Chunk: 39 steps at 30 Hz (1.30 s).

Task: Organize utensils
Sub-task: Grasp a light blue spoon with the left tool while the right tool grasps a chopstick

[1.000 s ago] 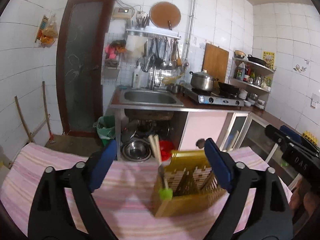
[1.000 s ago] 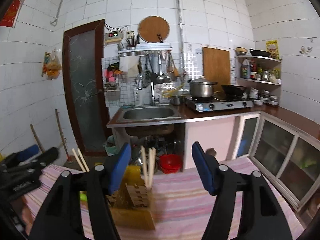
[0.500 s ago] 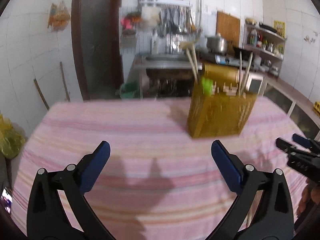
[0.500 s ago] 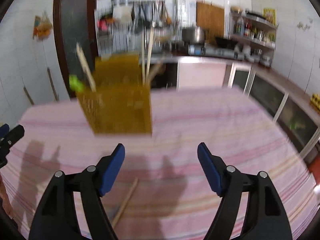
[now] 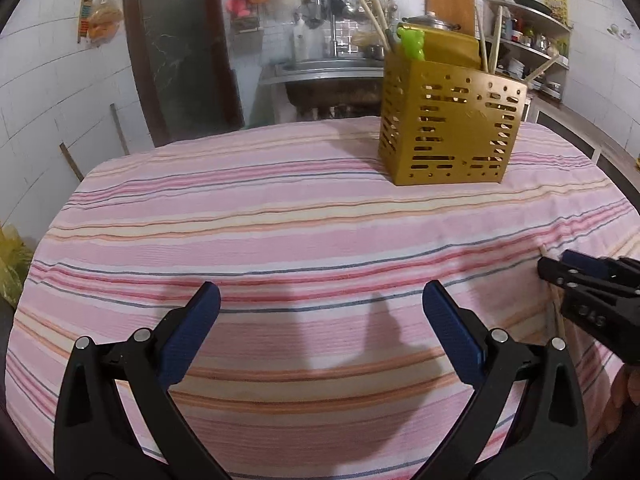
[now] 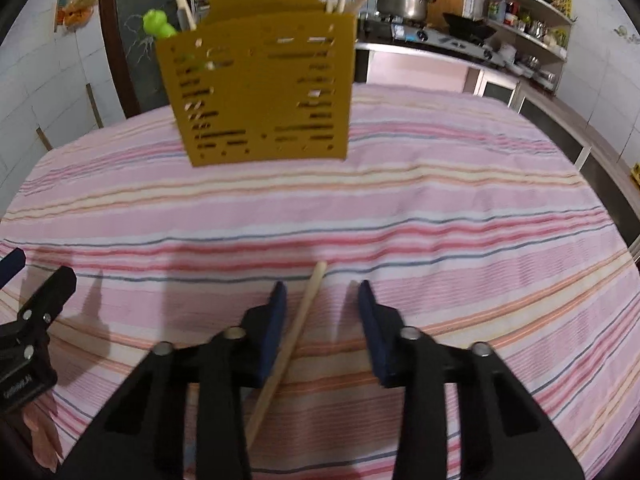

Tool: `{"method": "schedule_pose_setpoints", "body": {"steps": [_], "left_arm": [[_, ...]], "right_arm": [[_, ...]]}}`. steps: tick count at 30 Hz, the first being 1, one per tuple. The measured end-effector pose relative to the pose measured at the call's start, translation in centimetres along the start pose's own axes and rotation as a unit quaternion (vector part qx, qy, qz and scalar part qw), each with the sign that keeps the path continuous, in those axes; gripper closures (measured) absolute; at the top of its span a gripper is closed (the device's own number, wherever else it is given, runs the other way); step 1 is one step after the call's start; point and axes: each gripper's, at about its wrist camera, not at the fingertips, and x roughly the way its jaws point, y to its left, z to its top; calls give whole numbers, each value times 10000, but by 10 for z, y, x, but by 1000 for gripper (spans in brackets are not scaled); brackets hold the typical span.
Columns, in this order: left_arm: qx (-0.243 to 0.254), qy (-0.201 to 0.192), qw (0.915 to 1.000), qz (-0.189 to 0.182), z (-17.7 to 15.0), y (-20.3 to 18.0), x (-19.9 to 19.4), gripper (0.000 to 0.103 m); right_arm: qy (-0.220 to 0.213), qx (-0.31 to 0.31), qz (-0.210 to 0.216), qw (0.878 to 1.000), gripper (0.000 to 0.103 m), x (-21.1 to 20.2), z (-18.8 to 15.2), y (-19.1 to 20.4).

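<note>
A wooden chopstick (image 6: 308,300) lies on the striped tablecloth (image 6: 440,208), slanting toward me. My right gripper (image 6: 322,292) hangs low over it with the stick between its blue pads. The jaws are closing, and a gap still shows on the right side. The yellow slotted utensil holder (image 6: 260,92) stands further back, with several chopsticks and a green-handled utensil (image 6: 158,24) in it. In the left wrist view my left gripper (image 5: 320,300) stands wide open over bare cloth, holding nothing. The holder (image 5: 448,128) is far right, and the right gripper (image 5: 580,280) is at the right edge, over the chopstick's tip (image 5: 543,249).
The table's far edge drops to a kitchen with a sink (image 5: 332,66), a stove and pot (image 6: 404,2), shelves (image 6: 524,4) and a dark door (image 5: 176,40). A yellow bag (image 5: 8,264) sits at the table's left edge. A hand (image 6: 40,432) holds the left gripper.
Both grippers have sunk toward the table and tipped downward. The right jaws have narrowed around the loose chopstick. The holder now sits higher and farther off in both views.
</note>
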Motion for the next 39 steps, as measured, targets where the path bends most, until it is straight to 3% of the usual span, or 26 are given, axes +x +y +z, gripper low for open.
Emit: {"method": "schedule_pose_setpoints", "body": {"steps": [6, 10, 16, 22, 25, 29, 34, 38, 39], "left_arm": [[-92, 203, 9996, -154, -3, -5, 7, 5], [-127, 306, 9991, -252, -5, -10, 7, 5], [-11, 376, 9977, -560, -1, -30, -2, 5], [269, 531, 9936, -958, -2, -70, -9, 5], [538, 571, 9914, -1050, -6, -92, -12, 5], [796, 732, 9877, -1129, -8, -116, -5, 6], [1061, 1106, 9806, -1223, -13, -133, 10, 31], [1099, 1118, 9797, -1249, -12, -141, 11, 44], [1088, 1140, 9795, -1257, -10, -143, 12, 52]], "right_arm": [[182, 55, -119, 9997, 73, 10, 0, 7], [168, 96, 10, 9998, 90, 12, 6, 6], [213, 210, 259, 9992, 97, 4, 5, -16], [282, 277, 327, 9987, 97, 5, 1, -48], [200, 203, 131, 9995, 97, 1, 1, -60], [209, 468, 179, 9985, 97, 2, 1, -91], [178, 487, 256, 9983, 96, 5, -1, -102], [158, 466, 232, 9985, 96, 6, -2, -101], [152, 481, 242, 9984, 96, 6, -3, -102]]}}
